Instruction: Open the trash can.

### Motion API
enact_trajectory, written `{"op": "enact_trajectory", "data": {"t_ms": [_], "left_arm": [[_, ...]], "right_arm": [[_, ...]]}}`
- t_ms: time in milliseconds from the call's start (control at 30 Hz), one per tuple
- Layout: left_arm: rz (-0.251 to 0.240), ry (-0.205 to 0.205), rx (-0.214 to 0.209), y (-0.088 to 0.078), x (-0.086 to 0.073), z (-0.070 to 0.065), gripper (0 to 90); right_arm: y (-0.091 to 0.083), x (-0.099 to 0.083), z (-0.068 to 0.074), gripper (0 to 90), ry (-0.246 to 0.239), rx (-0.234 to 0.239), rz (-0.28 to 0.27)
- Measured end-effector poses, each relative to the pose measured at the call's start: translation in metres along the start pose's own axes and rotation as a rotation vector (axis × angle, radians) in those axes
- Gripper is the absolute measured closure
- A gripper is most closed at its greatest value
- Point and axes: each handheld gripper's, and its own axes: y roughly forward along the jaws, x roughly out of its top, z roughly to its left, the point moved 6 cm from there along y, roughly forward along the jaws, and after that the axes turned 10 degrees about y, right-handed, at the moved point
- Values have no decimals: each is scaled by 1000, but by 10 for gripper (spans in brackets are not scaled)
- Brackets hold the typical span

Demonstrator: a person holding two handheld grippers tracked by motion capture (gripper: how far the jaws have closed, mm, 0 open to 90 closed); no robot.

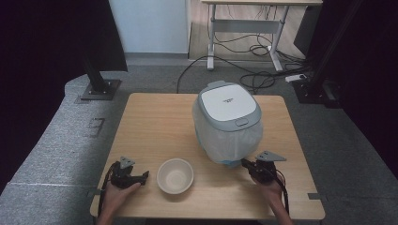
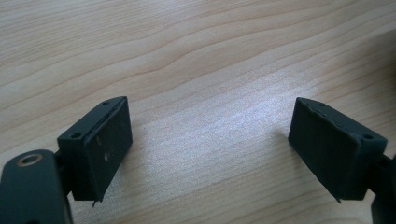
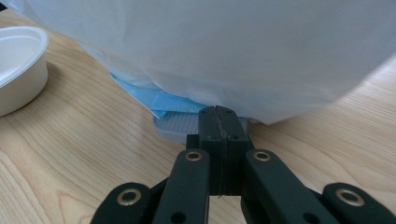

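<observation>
A small bin with a grey-and-white lid (image 1: pixel 228 104) and a pale plastic liner (image 3: pixel 224 51) stands on the wooden table (image 1: pixel 155 122), right of the middle. A cream bowl (image 1: pixel 175 176) sits near the front edge and looks empty; its rim also shows as the bowl (image 3: pixel 18 65) in the right gripper view. My right gripper (image 1: pixel 245 163) is shut with nothing between its jaws. That right gripper (image 3: pixel 219 113) has its tips over the bin's grey foot pedal (image 3: pixel 175 123). Left of the bowl, my left gripper (image 1: pixel 144 176) points toward it. The left gripper (image 2: pixel 210 140) is open wide above bare wood.
Behind the table the grey floor carries cables (image 1: pixel 256 77) and a power strip (image 1: pixel 295 77) under a white desk (image 1: pixel 246 23). A black stand base (image 1: pixel 100 89) sits at the far left and another (image 1: pixel 317 89) at the far right. Bare wood (image 1: pixel 155 122) lies left of the bin.
</observation>
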Motion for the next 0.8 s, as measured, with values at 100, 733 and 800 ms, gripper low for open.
{"op": "enact_trajectory", "data": {"t_ms": [100, 733, 800], "left_arm": [[0, 0, 0, 0, 0, 0, 135], [0, -1, 0, 0, 0, -1, 138], [1, -1, 0, 0, 0, -2, 138]], "right_arm": [[5, 2, 3, 890, -4, 10, 5], [31, 2, 3, 891, 18, 31, 50], [32, 0, 3, 891, 16, 19, 35]]}}
